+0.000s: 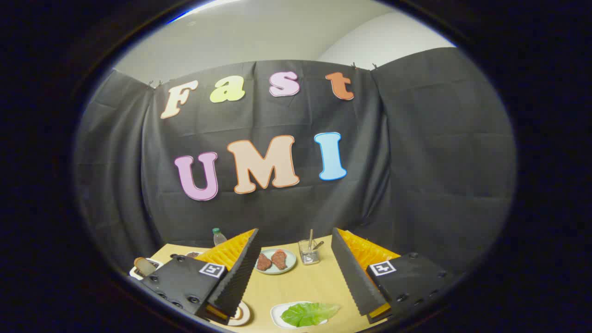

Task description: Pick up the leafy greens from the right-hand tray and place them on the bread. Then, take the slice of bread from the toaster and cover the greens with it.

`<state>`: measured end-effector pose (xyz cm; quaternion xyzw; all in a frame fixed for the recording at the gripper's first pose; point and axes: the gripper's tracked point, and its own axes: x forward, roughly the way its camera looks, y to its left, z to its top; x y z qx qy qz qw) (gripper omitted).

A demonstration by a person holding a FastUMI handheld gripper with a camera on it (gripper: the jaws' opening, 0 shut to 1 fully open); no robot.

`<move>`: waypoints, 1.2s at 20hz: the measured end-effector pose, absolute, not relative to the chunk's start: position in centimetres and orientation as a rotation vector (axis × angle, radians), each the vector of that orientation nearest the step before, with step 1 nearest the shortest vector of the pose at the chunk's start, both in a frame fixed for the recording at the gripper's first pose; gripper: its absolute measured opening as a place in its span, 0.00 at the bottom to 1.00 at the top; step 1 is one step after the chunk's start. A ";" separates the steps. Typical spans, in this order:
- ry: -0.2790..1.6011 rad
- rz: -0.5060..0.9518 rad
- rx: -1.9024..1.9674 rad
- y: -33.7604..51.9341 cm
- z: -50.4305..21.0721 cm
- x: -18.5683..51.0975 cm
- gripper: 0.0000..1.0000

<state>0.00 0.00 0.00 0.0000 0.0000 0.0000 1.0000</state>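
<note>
1. Worktop: smooth, matt, wood-look surface.
2. Wall cloth: matt black fabric, creased.
3. Fingers: spread apart; ribbed, matt inner faces.
4. Cup: clear, glossy, glass-like.
5. Leafy greens: slightly glossy, crinkled.

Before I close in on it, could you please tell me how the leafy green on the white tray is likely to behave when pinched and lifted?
The leafy green looks thin and crinkled, so it will probably flop and drape. It overhangs its white tray, suggesting it is light and may slide. The hand-held gripper hangs open above it; a gentle pinch seems wise.
</note>
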 end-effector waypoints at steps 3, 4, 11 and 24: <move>0.005 0.000 -0.006 0.3 -0.1 0.1 0.97; 0.007 0.003 -0.006 0.4 -0.2 0.1 0.97; 0.057 -0.001 0.011 0.3 -1.3 0.0 0.97; 0.144 0.007 -0.003 -0.1 -4.1 0.1 0.97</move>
